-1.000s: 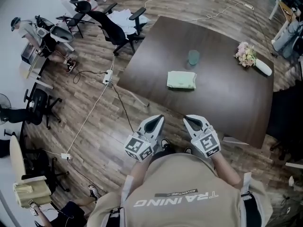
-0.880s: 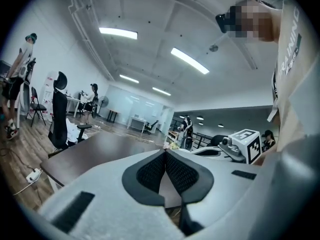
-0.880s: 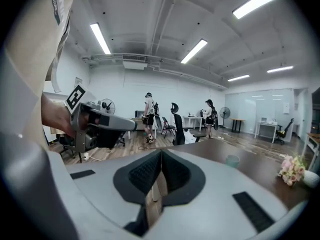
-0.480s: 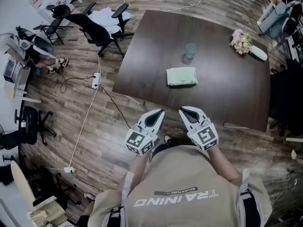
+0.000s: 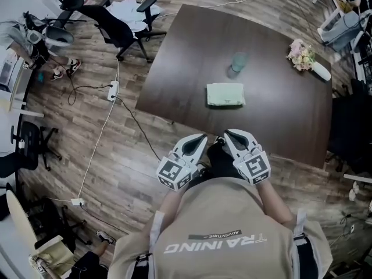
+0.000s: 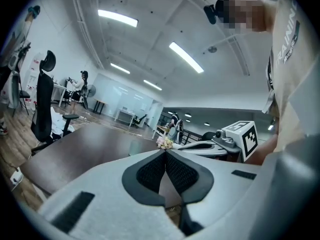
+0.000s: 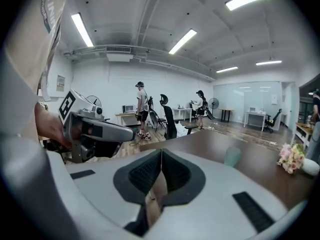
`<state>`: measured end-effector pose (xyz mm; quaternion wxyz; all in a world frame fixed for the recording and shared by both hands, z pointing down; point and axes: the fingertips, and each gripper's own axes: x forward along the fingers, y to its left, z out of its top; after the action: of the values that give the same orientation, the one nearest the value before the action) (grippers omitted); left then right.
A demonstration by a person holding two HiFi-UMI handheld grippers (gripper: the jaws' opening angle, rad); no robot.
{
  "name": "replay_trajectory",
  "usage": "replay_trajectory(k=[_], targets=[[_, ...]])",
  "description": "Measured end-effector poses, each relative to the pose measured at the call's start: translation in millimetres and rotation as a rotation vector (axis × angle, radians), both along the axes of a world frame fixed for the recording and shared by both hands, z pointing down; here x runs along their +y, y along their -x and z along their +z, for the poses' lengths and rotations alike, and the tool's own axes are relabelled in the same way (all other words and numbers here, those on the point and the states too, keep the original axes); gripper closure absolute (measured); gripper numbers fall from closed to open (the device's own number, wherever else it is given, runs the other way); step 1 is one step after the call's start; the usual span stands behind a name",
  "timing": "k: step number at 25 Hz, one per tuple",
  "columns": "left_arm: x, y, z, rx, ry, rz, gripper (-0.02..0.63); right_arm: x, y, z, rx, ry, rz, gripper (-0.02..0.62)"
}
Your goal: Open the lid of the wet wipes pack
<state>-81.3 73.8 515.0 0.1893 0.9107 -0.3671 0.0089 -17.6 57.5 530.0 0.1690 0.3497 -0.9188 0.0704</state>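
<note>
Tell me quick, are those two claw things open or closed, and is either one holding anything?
Left gripper: closed, jaw tips touching, holding nothing.
Right gripper: closed, jaw tips touching, holding nothing.

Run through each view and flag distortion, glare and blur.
Head view: fisheye bends the table edges; the wet wipes pack is sharp and evenly lit. Left gripper view: dark round vignette, ceiling lights blown out. Right gripper view: same vignette, lights glaring too.

Pale-green wipes pack [image 5: 225, 95], flat, mid-table
</note>
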Motion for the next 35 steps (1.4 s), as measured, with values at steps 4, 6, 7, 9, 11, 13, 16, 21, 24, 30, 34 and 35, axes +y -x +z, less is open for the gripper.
replay_trajectory(k=[4,6,7,9,11,13,16,21,24,30,34,35], targets=[[-22,21,3,-0.040,0.022,-0.046,0.597,-22,9,15,0.005,0.032,-0.026,0.580],[-38,29,-1,-0.061,0.017,-0.056,0.597,-41,8,16,-0.017,0.020,-0.010,0.580],[-48,31,-3,-0.071,0.009,-0.056,0.597,-53,5,17,-0.027,0.010,0.001,0.580],[-69,28,-5,-0.095,-0.001,-0.048,0.597,-76,-6,21,-0.030,0.006,0.019,0.580],[-88,18,-6,-0.115,-0.001,-0.030,0.597,-94,-18,26,-0.034,0.018,0.030,0.580],[-107,2,-8,-0.122,-0.008,0.001,0.597,-111,-29,29,-0.038,0.031,0.030,0.580],[-134,-21,-9,-0.110,-0.011,0.040,0.597,-132,-37,33,-0.039,0.043,0.022,0.580],[-166,-41,-2,-0.107,-0.014,0.079,0.597,-153,-43,45,-0.014,0.048,0.007,0.580],[-170,-46,10,-0.120,0.016,0.118,0.597,-156,-44,45,-0.021,0.057,0.023,0.580],[-179,-42,27,-0.124,0.068,0.185,0.597,-162,-40,57,0.055,0.112,0.034,0.580],[-182,-46,31,-0.132,0.072,0.239,0.597,-153,-46,65,0.076,0.175,0.073,0.580],[-184,-48,32,-0.134,0.073,0.251,0.597,-152,-49,68,0.085,0.188,0.084,0.580]])
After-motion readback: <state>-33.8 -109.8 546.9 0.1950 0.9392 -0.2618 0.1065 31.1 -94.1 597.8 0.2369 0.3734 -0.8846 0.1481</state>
